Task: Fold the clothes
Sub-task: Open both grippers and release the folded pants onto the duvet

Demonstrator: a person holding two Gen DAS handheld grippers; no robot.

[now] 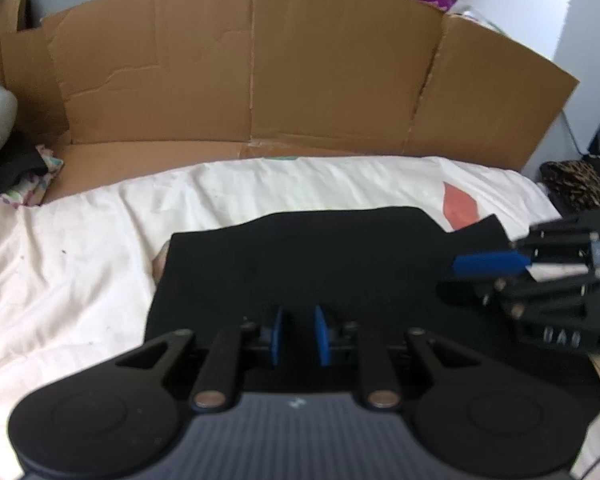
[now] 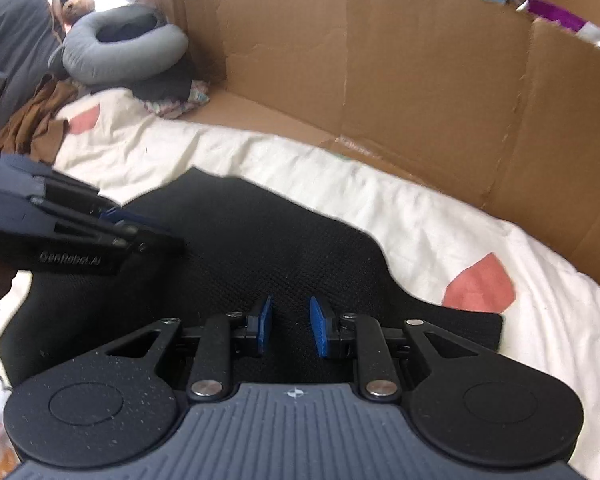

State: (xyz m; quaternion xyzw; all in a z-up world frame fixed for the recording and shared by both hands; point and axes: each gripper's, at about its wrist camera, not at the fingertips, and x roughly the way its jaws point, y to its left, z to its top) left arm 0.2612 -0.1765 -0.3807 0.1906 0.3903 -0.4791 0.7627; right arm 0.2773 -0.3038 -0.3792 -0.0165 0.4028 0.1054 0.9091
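A black garment (image 1: 320, 264) lies spread flat on a cream bedsheet (image 1: 80, 248) printed with salmon-pink patches, covering the middle of the bed close to both cameras. The left gripper (image 1: 299, 334) hangs above the near part of the garment, its two blue pads a small way apart with only the dark fabric visible in the gap below them; nothing is pinched between them. The right gripper (image 2: 290, 326) hangs over the same garment beside it, its blue pads likewise parted a little and holding nothing. Each gripper shows in the other's view as a black linkage reaching in from the side. Behind the bed stands a wall of flattened brown cardboard (image 2: 380, 60). At the far left corner sit a grey neck pillow (image 2: 120, 52) on a heap of dark and patterned clothes, and a crumpled brown garment (image 2: 32, 120) beside it.
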